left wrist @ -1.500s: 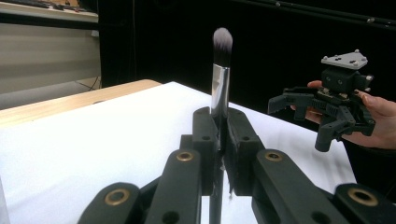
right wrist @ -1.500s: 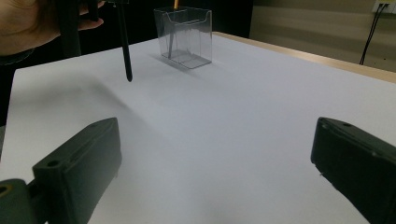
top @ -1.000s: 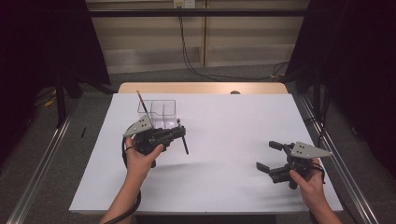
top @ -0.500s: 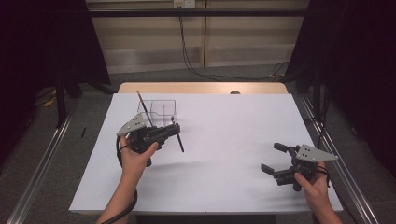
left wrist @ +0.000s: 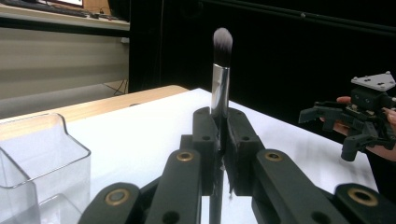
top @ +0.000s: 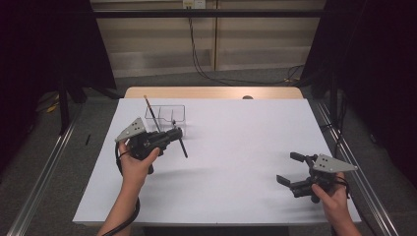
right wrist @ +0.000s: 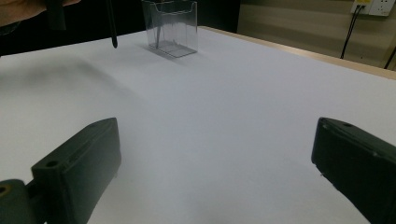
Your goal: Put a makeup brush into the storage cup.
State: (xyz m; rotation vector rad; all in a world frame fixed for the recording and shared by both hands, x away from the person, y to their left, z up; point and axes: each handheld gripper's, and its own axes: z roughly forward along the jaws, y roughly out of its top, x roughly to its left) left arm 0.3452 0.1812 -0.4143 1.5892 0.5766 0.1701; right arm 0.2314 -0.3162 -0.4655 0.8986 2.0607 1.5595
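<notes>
High view: the left hand-held gripper (top: 173, 133) pinches a makeup brush (top: 182, 146) just in front of the clear organiser (top: 172, 113) on the white counter (top: 236, 147); one brush (top: 150, 112) already stands in the box. The right hand-held gripper (top: 290, 169) idles well apart, jaws spread.

Left gripper view: the pads are pressed on the brush handle (left wrist: 219, 88), bristles up.

Right gripper view: jaws wide, nothing between them.

Judgement: pickup done; placing into the organiser remains.
</notes>
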